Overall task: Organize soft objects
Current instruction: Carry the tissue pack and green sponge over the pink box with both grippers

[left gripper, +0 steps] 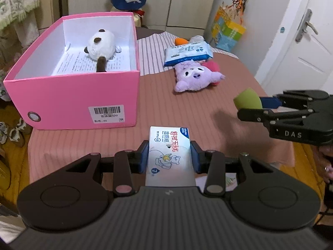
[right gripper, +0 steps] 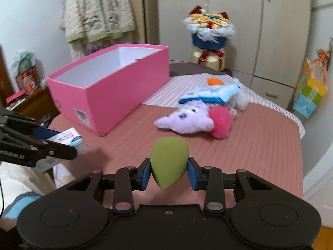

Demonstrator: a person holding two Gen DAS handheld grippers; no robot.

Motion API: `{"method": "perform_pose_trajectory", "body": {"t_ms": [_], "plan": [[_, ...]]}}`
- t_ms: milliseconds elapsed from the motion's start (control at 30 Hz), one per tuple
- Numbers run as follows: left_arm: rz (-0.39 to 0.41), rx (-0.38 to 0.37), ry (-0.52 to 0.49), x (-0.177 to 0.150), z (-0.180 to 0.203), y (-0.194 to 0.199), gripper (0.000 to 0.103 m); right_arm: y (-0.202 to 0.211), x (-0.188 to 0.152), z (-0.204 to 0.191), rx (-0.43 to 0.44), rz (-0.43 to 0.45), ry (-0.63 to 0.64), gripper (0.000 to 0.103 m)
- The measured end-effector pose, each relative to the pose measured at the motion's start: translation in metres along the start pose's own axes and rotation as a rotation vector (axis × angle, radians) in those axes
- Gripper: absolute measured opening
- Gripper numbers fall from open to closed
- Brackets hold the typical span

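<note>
- The left gripper [left gripper: 169, 156] is clamped on a small white wipes pack [left gripper: 169, 152], its blue pads pressed to both long sides, just in front of the pink box [left gripper: 83, 98], near its labelled face.
- The right gripper [right gripper: 169, 169] is closed around a green teardrop sponge [right gripper: 169, 162], narrow end pointing back at the camera, well to the right of the pink box and in front of it.
- Count: one pink box, open-topped; two wipes packs (the held one and a larger blue-and-white pack [left gripper: 187, 55] lying right of the box); two plush toys on the bed to the right of the box, a purple plush [left gripper: 195, 76] with a pink pompom and a white plush [right gripper: 239, 99] half under the larger pack; one sponge.
- Only the left wrist view looks down into the box: a third plush, white with brown patches [left gripper: 101, 45], lies on printed paper on its floor.
- The right wrist view sees just the box's white inner walls, but shows the left gripper from the side, holding its pack.
</note>
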State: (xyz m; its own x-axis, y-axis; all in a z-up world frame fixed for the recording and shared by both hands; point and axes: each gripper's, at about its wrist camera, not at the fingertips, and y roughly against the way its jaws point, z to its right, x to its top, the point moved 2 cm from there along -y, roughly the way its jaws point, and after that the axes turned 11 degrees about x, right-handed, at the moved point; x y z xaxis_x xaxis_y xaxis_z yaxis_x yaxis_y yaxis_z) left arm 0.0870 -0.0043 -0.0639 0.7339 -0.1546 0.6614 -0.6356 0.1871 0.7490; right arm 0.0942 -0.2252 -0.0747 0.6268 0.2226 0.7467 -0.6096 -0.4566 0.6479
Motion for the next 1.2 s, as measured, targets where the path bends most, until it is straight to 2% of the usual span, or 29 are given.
{"method": "perform_pose_trajectory", "body": {"t_ms": [300,433,500,767,867,1033,1200], "plan": [[-0.034,-0.053,-0.024,0.010,-0.022,0.029,0.040,0.013,0.032,-0.037,0.182,-0.075,0.052,0.041],[0.002,-0.072,-0.047,0.022,-0.029,0.047,0.040,0.018,0.051,-0.047,0.331,-0.098,0.016,0.041],[0.034,-0.065,-0.059,0.029,-0.034,0.056,0.040,0.020,0.060,-0.052,0.356,-0.086,0.021,0.041],[0.106,-0.019,-0.066,0.067,-0.061,0.058,0.040,0.013,0.102,-0.067,0.317,-0.004,0.100,0.042],[0.125,-0.013,-0.052,0.084,-0.074,0.053,0.040,0.004,0.119,-0.067,0.274,0.047,0.122,0.043],[0.177,0.058,-0.017,0.110,-0.095,0.036,0.040,-0.010,0.146,-0.069,0.224,0.113,0.186,0.043],[0.171,0.056,0.032,0.139,-0.117,0.007,0.040,-0.042,0.174,-0.066,0.212,0.128,0.249,0.042]]}}
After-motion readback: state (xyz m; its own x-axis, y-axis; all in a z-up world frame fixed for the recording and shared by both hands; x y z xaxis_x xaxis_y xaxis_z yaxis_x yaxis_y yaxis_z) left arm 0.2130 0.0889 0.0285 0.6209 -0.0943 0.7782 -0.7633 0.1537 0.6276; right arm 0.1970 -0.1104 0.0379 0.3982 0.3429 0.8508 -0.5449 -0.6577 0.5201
